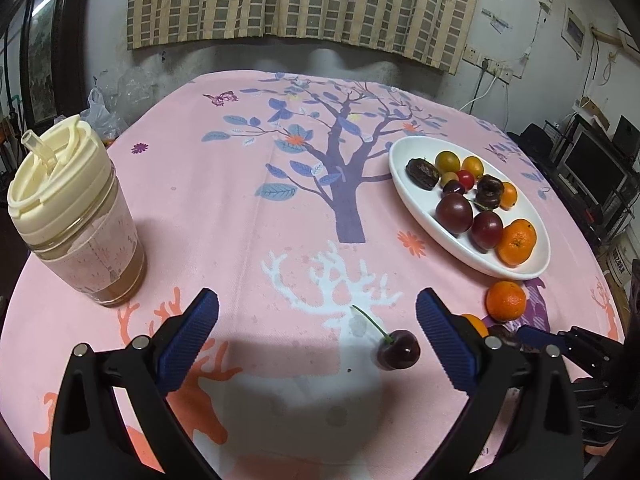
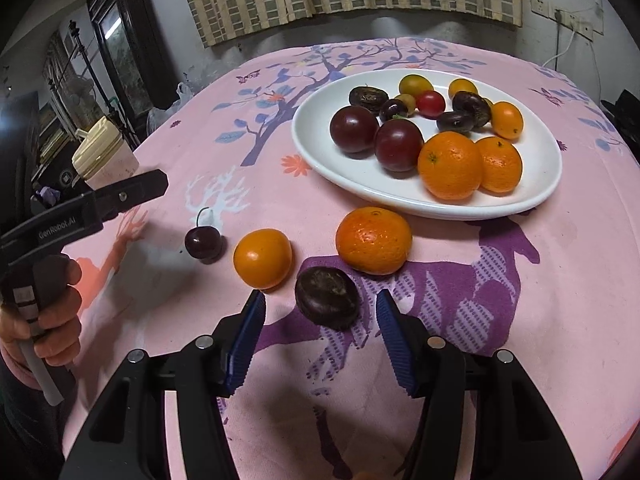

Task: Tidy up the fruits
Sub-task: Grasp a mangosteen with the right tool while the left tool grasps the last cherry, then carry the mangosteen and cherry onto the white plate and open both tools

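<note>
A white oval plate (image 2: 532, 184) (image 1: 408, 196) holds several fruits: plums, mandarins, small tomatoes, dark dates. On the pink cloth in front of it lie a cherry (image 1: 399, 349) (image 2: 203, 242), a small orange fruit (image 2: 263, 258), a mandarin (image 2: 374, 240) (image 1: 505, 301) and a dark chestnut-like fruit (image 2: 328, 297). My left gripper (image 1: 318, 320) is open, with the cherry just inside its right finger. My right gripper (image 2: 320, 316) is open, with the dark fruit between its fingertips, not touched. The left gripper also shows in the right wrist view (image 2: 132, 194).
A lidded cup with a straw (image 1: 76, 216) (image 2: 105, 156) stands at the table's left. A plastic bag (image 1: 100, 110) lies behind it. The table edge curves close on the right. Shelves and cables stand beyond the table at the right.
</note>
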A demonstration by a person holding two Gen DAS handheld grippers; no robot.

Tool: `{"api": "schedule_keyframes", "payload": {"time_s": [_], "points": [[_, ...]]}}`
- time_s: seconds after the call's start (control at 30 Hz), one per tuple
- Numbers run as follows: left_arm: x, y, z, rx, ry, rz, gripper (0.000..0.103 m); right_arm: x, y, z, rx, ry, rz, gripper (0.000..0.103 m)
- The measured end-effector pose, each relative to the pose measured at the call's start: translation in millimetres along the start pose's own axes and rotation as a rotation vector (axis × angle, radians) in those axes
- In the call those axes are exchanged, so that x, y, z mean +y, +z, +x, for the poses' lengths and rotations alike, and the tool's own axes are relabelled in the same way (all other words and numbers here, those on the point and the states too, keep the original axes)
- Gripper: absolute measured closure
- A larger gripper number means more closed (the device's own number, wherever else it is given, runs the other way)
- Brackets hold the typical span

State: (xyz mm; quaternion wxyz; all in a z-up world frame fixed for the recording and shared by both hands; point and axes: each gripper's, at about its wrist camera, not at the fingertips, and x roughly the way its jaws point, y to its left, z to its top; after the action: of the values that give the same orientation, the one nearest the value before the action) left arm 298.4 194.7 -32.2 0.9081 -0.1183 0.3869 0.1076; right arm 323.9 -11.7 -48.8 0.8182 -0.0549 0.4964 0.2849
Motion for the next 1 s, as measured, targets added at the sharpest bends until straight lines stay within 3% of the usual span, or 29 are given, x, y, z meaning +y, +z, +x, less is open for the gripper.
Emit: {"api": "schedule_keyframes", "payload": {"time_s": [0.2,0.3,0.47,0.5,0.53,0.63,0.8,1.0], "points": [[-4,-1,-1,-0.003,0.001,0.018,0.006,-3,0,8,-0.002,-0.01,-0.014,0.058],[-4,-1,-1,-0.002,0.002,0.019,0.006,-3,0,8,-0.003,-0.014,-0.026,0.069],[-10,-5,4,0.046,-0.055,0.08,0.006,-10,2,-4,-0.006,0.058,0.032,0.069],[-13,-7,4,0.054,-0.065,0.105,0.009,-12,4,-11,-0.03,0.056,0.038,0.069],[-19,-9,4,0.054,-0.071,0.144,0.02,-12,4,-16,-0.047,0.047,0.038,0.069],[-34,-18,8,0.077,-0.094,0.231,0.04,-19,5,-26,-0.079,0.038,0.06,0.069],[-47,-26,18,0.101,-0.101,0.286,0.041,-25,6,-29,-0.083,0.039,0.087,0.069],[-53,-31,30,0.133,-0.11,0.309,0.067,-25,5,-30,-0.087,0.037,0.084,0.069]]}}
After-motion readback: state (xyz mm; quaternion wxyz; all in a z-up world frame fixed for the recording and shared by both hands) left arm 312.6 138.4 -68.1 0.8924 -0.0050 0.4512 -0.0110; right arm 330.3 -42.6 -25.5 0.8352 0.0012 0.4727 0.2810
